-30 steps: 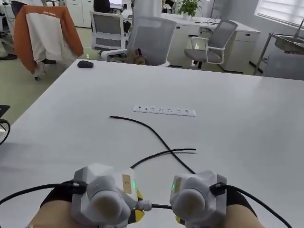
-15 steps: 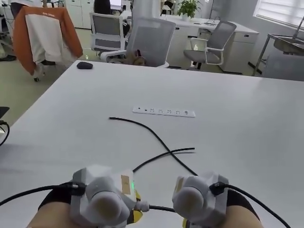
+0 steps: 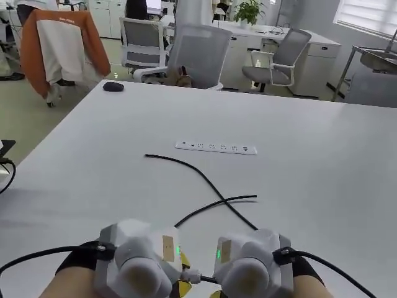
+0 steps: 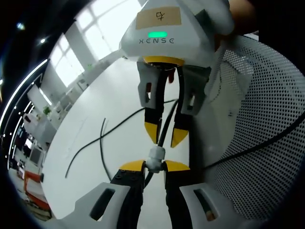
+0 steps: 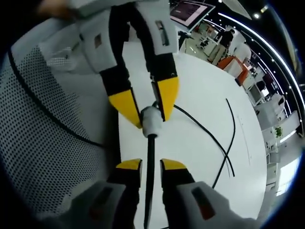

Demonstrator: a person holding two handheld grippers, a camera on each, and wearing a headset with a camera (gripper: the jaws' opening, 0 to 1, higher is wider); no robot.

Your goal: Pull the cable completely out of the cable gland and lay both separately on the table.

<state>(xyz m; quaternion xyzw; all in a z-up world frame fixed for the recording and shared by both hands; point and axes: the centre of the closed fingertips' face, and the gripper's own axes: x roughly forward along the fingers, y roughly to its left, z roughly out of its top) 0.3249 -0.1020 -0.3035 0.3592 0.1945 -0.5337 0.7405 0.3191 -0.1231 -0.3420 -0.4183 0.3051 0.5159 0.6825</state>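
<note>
Currently both tools sit at the near edge of the worktop [image 3: 310, 174], tips turned toward each other and close together.

Left tool [image 4: 154, 166]: jaws drawn together on the white cable gland [image 4: 155, 157], which sits between the yellow tips. The gland is held just above the worktop surface, at the near edge between the two tools.

Right tool [image 5: 151, 164]: jaws closed down on the black cable [image 3: 211, 184] just beside the gland. The cable runs straight up the narrow gap between the tips and into the gland's end. In the left gripper view this tool comes in from the top, its yellow tips on either side of the cable.

Cable/gland: the cable enters the gland. It appears to pass on through, but the far end of the gland is partly hidden by the left jaws, so this is not certain.

Rest of cable: it lies loose on the worktop beyond the tools. Two strands cross near the middle. One end points far-left and the other right.

Other items: a white power strip [image 3: 215, 148] lies flat, farther out than the cable. A dark mouse [image 3: 113, 86] sits at the far-left corner. Office chairs [image 3: 198, 53] stand past the far edge, and one to the left carries an orange and white jacket [image 3: 62, 43].
</note>
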